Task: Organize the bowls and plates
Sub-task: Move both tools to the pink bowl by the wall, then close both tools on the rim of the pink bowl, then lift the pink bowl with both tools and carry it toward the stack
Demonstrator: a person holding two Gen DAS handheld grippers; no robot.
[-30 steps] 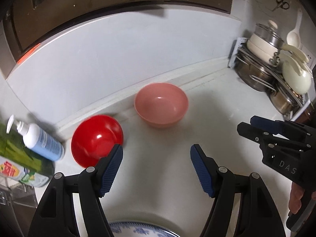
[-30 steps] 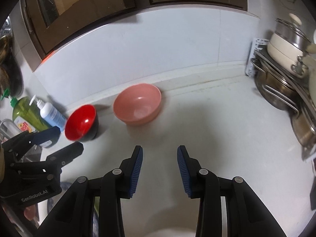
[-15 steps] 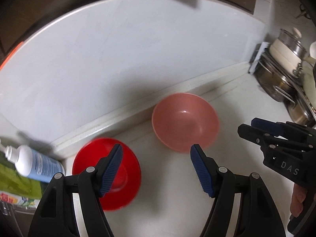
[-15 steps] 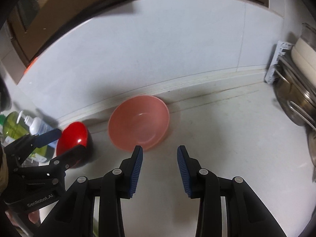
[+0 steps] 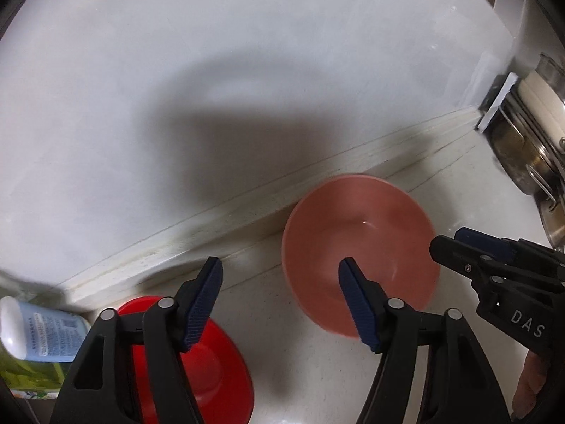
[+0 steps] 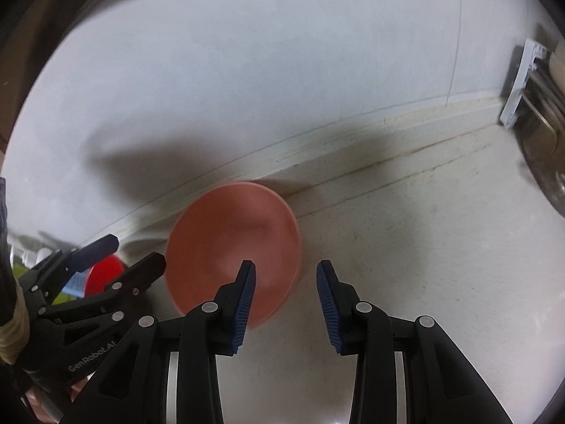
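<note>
Mind the white surface (image 6: 423,247) first: it looks slick, so your pink bowl (image 6: 233,247), resting by the back ledge, could skid away if nudged. Next, the red bowl (image 5: 212,364) sits near it. Both the left hand-held gripper (image 5: 280,304) and right hand-held gripper (image 6: 285,296) are spread, holding nothing.

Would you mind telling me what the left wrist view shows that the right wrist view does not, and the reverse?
Only the left wrist view shows the red bowl's inside, the bottle's label and the stacked pots. Only the right wrist view shows the right gripper open, its left finger over the pink bowl's rim, and bare counter to the right. Both share the pink bowl, the wall and the open left gripper.
</note>
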